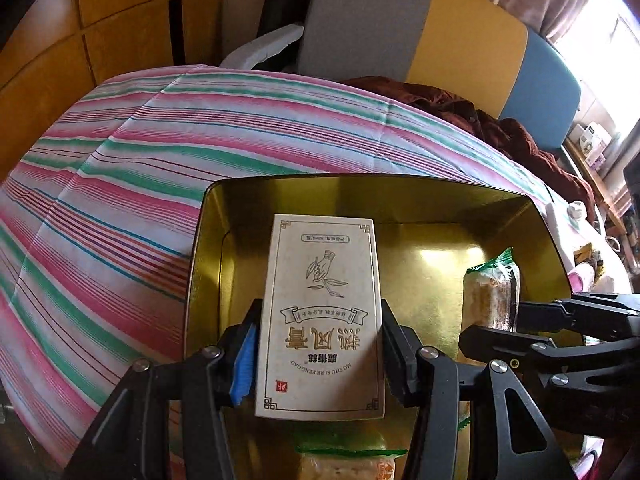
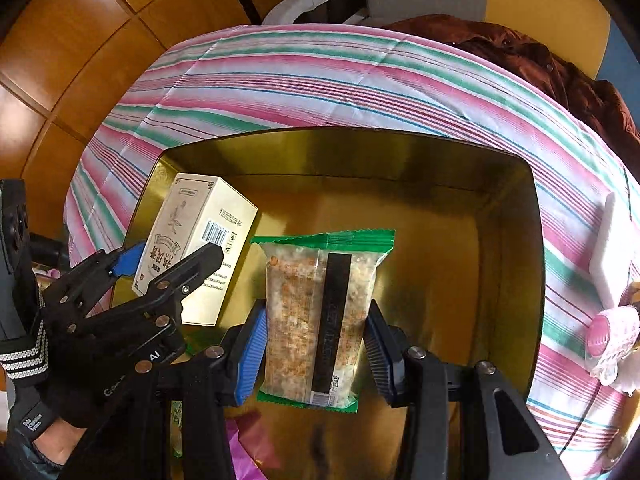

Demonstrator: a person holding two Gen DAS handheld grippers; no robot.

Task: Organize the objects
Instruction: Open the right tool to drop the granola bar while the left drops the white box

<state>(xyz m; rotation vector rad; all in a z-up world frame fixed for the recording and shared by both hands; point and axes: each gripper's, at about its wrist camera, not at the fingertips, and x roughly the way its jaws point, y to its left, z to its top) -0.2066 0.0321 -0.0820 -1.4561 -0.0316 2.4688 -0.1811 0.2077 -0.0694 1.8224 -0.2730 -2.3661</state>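
A cream box [image 1: 320, 320] with gold lettering is showing above a shiny gold tin [image 1: 420, 196]; pink, green and white stripes are covering the tabletop [image 1: 160, 128].

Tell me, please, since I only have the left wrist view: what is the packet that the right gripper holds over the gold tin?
Observer: The right gripper is shut on a clear snack packet with green sealed ends, holding pale puffed pieces.
Operator: Thank you. Does the cream box in my left gripper have anything on its side?
Observer: Yes, the cream box carries a barcode on its narrow side, facing the right camera.
Operator: Is anything lying right of the gold tin?
Observer: A pink-capped clear item lies on the striped cloth beside the gold tin.
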